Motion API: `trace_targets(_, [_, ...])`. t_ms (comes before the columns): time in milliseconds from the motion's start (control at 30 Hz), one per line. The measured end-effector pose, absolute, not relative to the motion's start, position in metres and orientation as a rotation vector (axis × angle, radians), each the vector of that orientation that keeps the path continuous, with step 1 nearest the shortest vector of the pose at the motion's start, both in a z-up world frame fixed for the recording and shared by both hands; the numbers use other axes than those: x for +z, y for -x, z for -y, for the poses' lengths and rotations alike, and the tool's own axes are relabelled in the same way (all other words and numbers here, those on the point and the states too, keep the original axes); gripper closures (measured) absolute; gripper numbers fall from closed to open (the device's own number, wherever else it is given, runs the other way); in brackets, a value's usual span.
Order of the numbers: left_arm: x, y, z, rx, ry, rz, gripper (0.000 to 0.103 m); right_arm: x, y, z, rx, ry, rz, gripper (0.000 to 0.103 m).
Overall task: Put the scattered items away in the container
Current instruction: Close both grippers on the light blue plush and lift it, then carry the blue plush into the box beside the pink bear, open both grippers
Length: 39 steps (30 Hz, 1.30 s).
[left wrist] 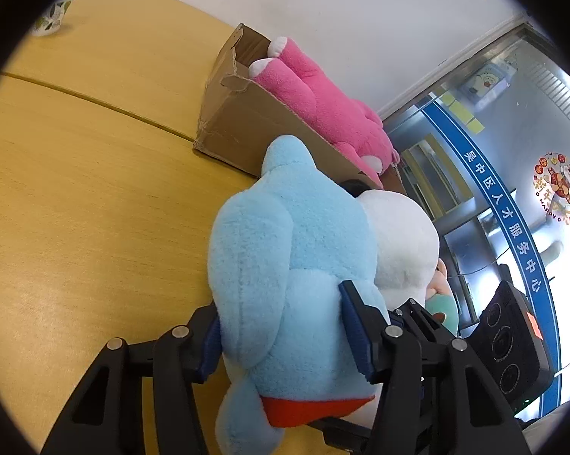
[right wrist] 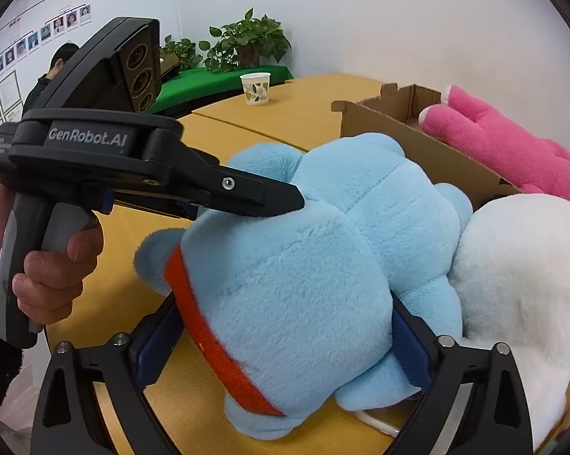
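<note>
the left gripper (left wrist: 285,326) pinches the blue plush toy (left wrist: 285,265), its blue pads (left wrist: 355,326) pressed into the fur on both sides of a narrow part of the body. the right gripper (right wrist: 281,349) straddles the toy's wide rump, spread nearly as far as it goes, both pads (right wrist: 412,349) touching the fur; how hard they press cannot be told. a hand (right wrist: 53,276) grips the left tool's handle. the toy lies on the wooden table (left wrist: 95,189), touching a white plush (right wrist: 523,284) at its side. just beyond stands the cardboard box (left wrist: 231,125), with a pink plush (left wrist: 322,102) lying in it. a paper cup (right wrist: 255,89) stands well apart.
</note>
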<state>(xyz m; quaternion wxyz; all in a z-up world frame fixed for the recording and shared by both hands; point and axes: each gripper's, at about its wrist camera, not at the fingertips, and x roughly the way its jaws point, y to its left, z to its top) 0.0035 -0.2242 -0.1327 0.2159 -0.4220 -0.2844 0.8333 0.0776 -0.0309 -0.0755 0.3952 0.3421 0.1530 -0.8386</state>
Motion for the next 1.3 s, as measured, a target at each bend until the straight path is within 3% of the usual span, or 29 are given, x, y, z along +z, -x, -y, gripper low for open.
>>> trace_targets(300, [-0.089, -0.013, 0.219, 2.367, 1.035, 0.744, 0.055, -0.055, -0.091, 0.024, -2.142, -0.773, -0.351, 0.018])
trace_targets(700, [0.048, 0.061, 0.197, 2.403, 0.729, 0.464, 0.057, 0.064, -0.040, 0.006, -2.273, -0.475, -0.465, 0.018])
trace_targets(900, [0.087, 0.118, 0.198, 2.403, 0.676, 0.449, 0.057, 0.116, 0.015, 0.006, -2.288, -0.410, -0.540, 0.018])
trace_targets(1067, [0.086, 0.165, 0.196, 2.433, 0.715, 0.425, 0.057, 0.128, 0.070, 0.014, -2.294, -0.416, -0.548, 0.018])
trace_targets(1300, [0.005, 0.229, 0.203, 2.422, 0.945, 0.506, 0.058, 0.072, 0.141, 0.033, -2.264, -0.591, -0.511, 0.018])
